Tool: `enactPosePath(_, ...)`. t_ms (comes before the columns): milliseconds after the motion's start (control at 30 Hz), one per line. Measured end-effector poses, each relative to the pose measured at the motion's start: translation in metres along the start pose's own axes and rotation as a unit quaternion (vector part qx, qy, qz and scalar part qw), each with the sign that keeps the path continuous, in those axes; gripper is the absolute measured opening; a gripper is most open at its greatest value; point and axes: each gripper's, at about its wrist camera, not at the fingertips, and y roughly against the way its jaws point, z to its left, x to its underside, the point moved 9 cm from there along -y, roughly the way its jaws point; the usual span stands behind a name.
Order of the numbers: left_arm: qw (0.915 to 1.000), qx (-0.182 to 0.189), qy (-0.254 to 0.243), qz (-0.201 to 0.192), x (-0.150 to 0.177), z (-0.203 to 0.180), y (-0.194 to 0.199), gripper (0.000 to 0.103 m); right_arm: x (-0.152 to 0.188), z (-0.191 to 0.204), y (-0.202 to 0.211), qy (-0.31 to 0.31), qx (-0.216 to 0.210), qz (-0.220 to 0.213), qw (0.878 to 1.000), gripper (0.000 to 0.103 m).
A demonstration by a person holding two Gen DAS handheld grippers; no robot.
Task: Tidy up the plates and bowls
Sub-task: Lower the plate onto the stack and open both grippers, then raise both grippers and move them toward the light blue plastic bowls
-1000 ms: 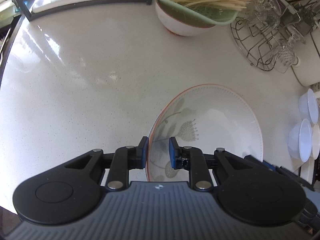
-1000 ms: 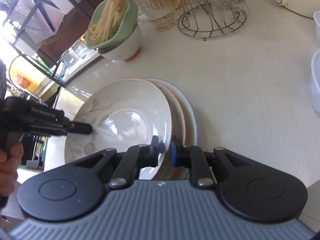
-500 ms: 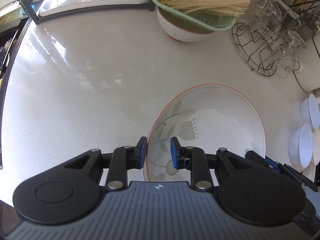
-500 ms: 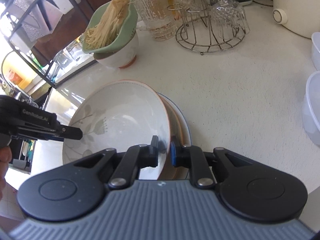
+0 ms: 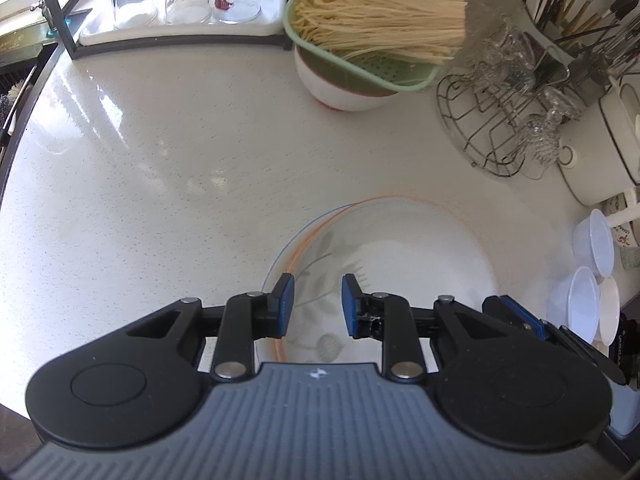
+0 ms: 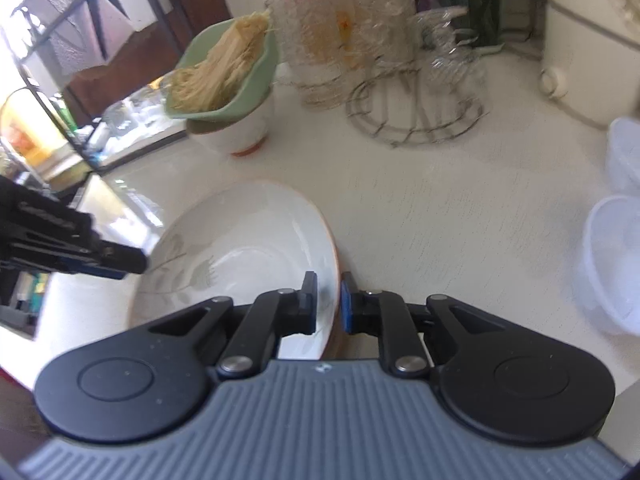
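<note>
We have the right gripper (image 6: 328,304) clamped on the near rim of the top plate (image 6: 240,240), one finger inside the rim and one outside, so the rim runs straight through the narrow gap between our fingers and the plate spreads forward and to the left of them. It sits on at least one more plate, of which only a thin edge shows beneath it, on the white bench (image 6: 440,208). Our left gripper (image 5: 316,304) stands on the opposite side of that plate; its fingers are parted a little and clear of the rim, which passes under the left finger and not between the pads. So the right hand alone has a hold, and we judge the next move turns on it: the plate lies flat, the grip is at one edge, and its weight hangs forward-left of those fingers, apt to tip.
</note>
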Motion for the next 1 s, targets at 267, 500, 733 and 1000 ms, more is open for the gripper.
enactPosePath(267,0.9994,0.013,-0.012,-0.030,-0.001,-0.009,0.024,0.029,-0.008,0.001,0.009,0.002,-0.016,-0.014,1.000,0.015)
enactPosePath(500,0.9965,0.016,-0.044,-0.069,0.002,-0.023,0.059,0.029,-0.027,0.005,0.051,-0.003,-0.035,-0.059,0.998,0.015)
enactPosePath(733,0.9916,0.020,-0.060,-0.113,0.018,-0.035,0.098,0.029,-0.037,0.008,0.101,0.004,-0.047,-0.098,0.994,0.015)
enactPosePath(1000,0.9898,0.069,-0.033,-0.120,0.041,-0.044,0.124,0.029,-0.035,0.002,0.146,0.016,-0.037,-0.134,0.990,0.015)
